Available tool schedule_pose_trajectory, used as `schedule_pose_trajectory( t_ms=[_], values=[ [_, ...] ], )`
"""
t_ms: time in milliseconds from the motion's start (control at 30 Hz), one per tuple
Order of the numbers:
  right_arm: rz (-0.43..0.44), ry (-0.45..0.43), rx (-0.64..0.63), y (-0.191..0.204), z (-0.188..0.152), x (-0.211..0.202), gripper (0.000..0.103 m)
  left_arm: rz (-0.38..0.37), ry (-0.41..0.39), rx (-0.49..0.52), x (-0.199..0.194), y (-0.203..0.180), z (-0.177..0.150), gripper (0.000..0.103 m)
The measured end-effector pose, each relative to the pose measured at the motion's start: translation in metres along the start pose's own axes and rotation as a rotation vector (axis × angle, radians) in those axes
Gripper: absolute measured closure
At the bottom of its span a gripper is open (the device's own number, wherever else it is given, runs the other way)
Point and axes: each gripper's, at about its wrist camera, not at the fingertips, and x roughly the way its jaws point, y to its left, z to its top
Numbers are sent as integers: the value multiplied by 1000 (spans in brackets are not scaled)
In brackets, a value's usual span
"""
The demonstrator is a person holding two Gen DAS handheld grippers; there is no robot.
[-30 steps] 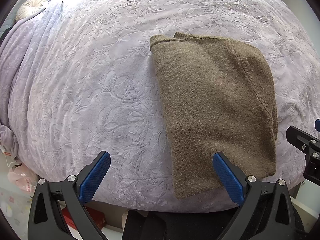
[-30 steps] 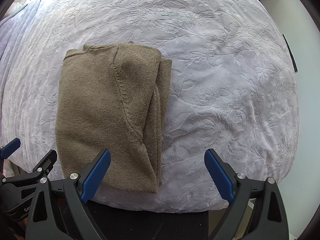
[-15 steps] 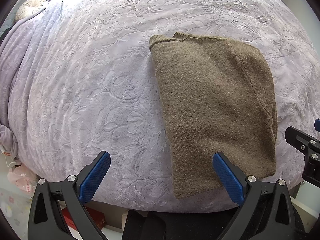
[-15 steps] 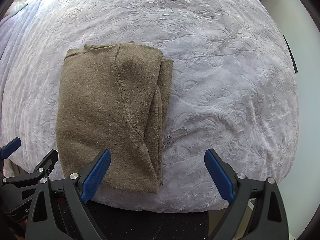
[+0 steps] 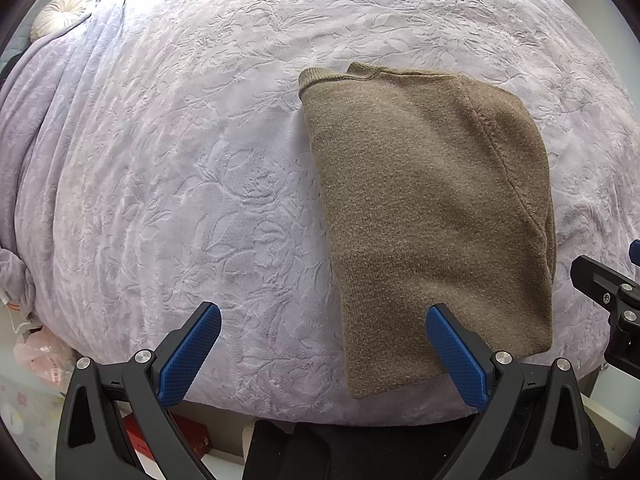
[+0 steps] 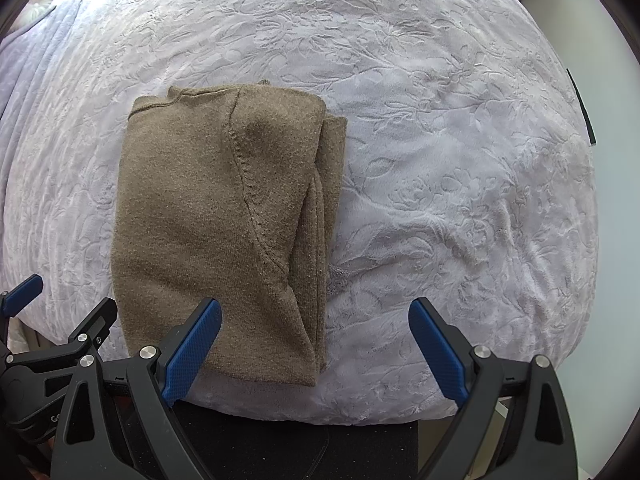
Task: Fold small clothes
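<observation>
An olive-brown knit garment [image 5: 432, 208] lies folded into a long rectangle on the lavender bedspread [image 5: 180, 160]. It also shows in the right wrist view [image 6: 224, 220], with stacked folded edges along its right side. My left gripper [image 5: 322, 350] is open and empty, held above the near edge of the bed at the garment's lower left corner. My right gripper [image 6: 316, 344] is open and empty, over the garment's lower right corner. Each gripper shows at the edge of the other's view.
The embossed bedspread [image 6: 460, 180] covers the whole bed. A round white cushion [image 5: 60, 12] lies at the far left. The bed's near edge drops to the floor, where a red box [image 5: 188, 436] and a pink bag [image 5: 40, 356] lie.
Both grippers have held almost still, open. The garment has not moved.
</observation>
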Motion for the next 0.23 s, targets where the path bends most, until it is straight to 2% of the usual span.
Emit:
schedule_pose_trajectory(
  t_ms=[233],
  values=[
    [0, 1, 0, 0, 0, 0, 7, -2, -26, 13, -4, -1, 1, 0]
  ],
)
